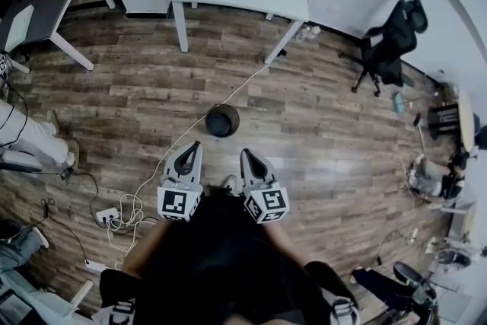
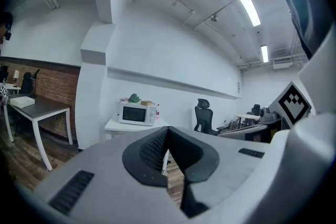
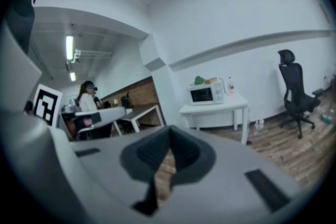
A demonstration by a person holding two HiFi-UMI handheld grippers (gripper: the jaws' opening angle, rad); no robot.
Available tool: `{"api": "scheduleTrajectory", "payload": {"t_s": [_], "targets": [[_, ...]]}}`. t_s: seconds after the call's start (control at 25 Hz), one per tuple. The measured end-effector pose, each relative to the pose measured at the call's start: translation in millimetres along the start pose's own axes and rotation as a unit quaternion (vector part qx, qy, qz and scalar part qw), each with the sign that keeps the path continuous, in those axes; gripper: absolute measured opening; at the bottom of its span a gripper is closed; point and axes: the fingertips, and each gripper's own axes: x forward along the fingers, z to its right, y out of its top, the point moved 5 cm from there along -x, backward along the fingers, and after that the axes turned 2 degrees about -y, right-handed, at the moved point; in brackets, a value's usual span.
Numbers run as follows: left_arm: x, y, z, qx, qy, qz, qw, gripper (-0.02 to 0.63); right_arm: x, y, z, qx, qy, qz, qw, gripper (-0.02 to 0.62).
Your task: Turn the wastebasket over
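Wood-plank floor fills most of the head view. The black wastebasket sits on it out in the open, just ahead of both grippers and apart from them. From straight above it's only a dark round shape, so I can't tell which end is up. A white cable crosses the floor past its left side and ends in a loose coil nearer the person.

Left gripper & right gripper are held side by side close to the body. Tips point fwd toward the wastebasket, marker cubes sit back toward the chest, and the tips lean slightly in toward each other. The forearms come up from the bottom of the view, elbows out, approx. symmetric. Neither gripper touches anything.

Left gripper view: the jaws are shut, pads meeting, w/ nothing btwn them. It looks roughly level across the room at a white desk w/ a microwave on it. An office chair stands to the right of that.

Right gripper view: jaws likewise closed & empty. The same desk, microwave & chair lie ahead, w/ floor showing at lower right.
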Motion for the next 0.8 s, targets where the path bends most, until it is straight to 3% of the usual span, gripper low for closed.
{"api": "scheduleTrajectory", "payload": {"t_s": [0.52, 0.8], "targets": [[-5, 0, 0, -0.011, 0.006, 0.003, 0.9999, 0.035, -4, -3, -4, -0.008, 0.007, -0.002, 1.0, 0.032], [-11, -4, -9, 0.01, 0.006, 0.01, 0.9999, 0.035, -2, -9, -11, -0.002, 0.007, -0.01, 1.0, 0.032]]}}
